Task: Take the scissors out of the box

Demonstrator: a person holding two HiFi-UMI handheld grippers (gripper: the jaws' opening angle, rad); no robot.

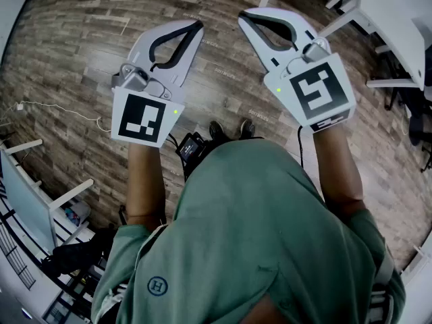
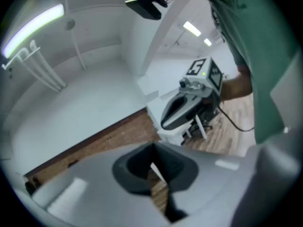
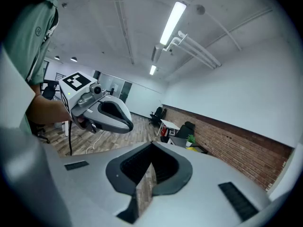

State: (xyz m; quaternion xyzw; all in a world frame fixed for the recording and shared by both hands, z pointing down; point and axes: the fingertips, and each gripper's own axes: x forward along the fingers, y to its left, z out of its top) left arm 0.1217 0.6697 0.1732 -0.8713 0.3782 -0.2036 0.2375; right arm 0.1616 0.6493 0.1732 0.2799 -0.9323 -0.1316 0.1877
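Observation:
No scissors and no box show in any view. In the head view my left gripper [image 1: 197, 25] and my right gripper [image 1: 242, 16] are held side by side in the air over a wooden floor [image 1: 81, 39], both with tips pointing away from me. Each has its jaws closed tip to tip with nothing between them. The left gripper view shows its own closed jaws [image 2: 152, 149] and the right gripper [image 2: 185, 107] beyond them. The right gripper view shows its own closed jaws [image 3: 151, 146] with the left gripper [image 3: 108, 115] at the left.
White tables [image 1: 395, 19] stand at the upper right. A white cable [image 1: 64, 111] trails over the floor at the left. A black device [image 1: 192, 146] lies by my shoes [image 1: 229, 129]. A brick wall [image 3: 232, 138] and a desk with chairs [image 3: 171, 126] lie ahead.

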